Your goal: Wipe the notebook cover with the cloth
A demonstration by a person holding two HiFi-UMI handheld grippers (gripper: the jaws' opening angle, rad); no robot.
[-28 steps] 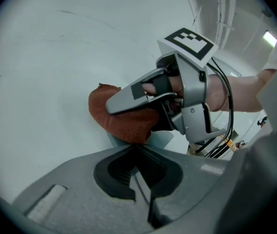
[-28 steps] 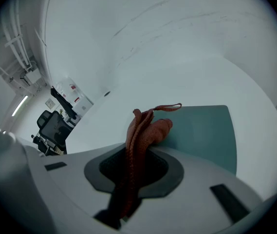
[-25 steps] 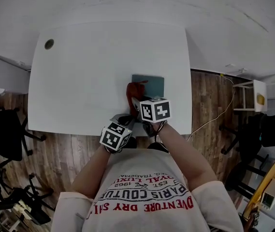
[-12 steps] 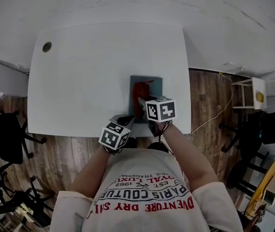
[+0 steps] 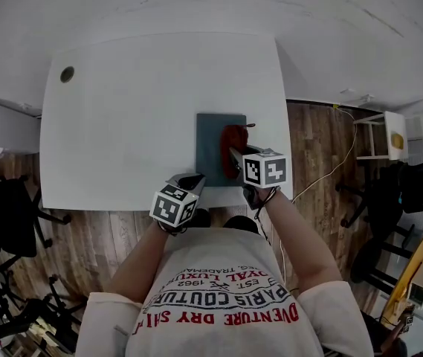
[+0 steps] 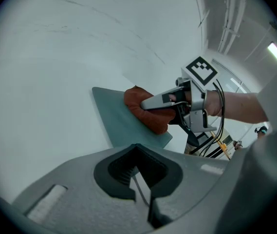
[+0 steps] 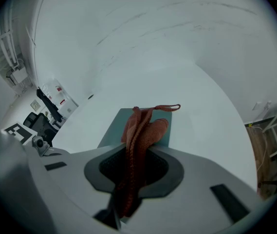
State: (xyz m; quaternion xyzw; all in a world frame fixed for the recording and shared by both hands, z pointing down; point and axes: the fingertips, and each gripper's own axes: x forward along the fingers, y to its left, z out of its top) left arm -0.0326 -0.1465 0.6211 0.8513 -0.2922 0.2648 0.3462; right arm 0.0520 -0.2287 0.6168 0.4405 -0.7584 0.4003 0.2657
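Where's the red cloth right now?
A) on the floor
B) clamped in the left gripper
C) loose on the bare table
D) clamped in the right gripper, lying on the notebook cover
D: the right gripper view shows the cloth pinched between the jaws of the right gripper, its free end lying on the teal notebook. The left gripper is shut on nothing.
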